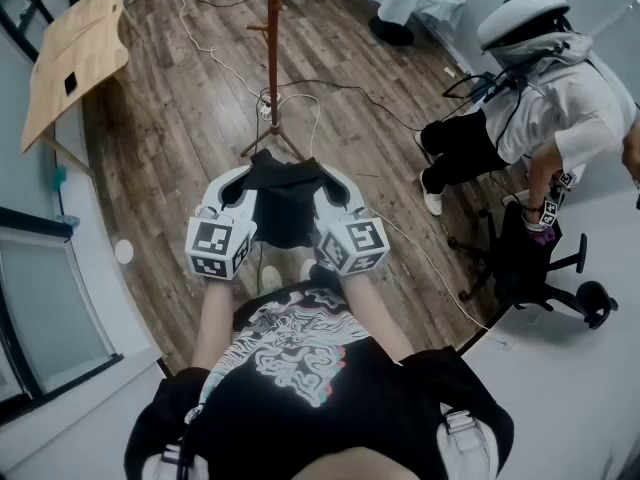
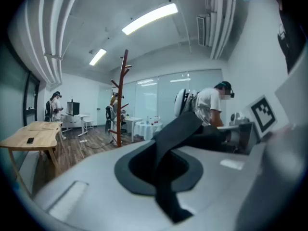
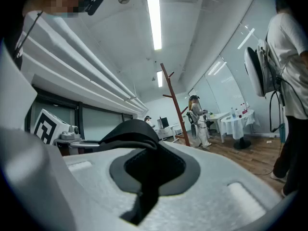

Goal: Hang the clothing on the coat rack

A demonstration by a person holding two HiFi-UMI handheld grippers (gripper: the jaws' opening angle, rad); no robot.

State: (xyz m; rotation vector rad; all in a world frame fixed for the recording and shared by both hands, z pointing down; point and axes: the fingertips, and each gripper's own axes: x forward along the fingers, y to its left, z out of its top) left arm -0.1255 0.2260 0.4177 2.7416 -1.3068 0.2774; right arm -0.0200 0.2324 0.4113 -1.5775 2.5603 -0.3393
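The garment [image 1: 283,208] is matt black cloth, the coat rack [image 1: 272,58] smooth reddish wood, the floor [image 1: 190,128] grained planks.

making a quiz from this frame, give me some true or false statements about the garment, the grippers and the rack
1. The left gripper and the right gripper are both shut on the black garment. True.
2. The garment hangs on the rack. False: the grippers hold it, short of the rack.
3. The rack stands on a wood floor. True.
4. The wooden table is at the right of the head view. False: it is at the left.
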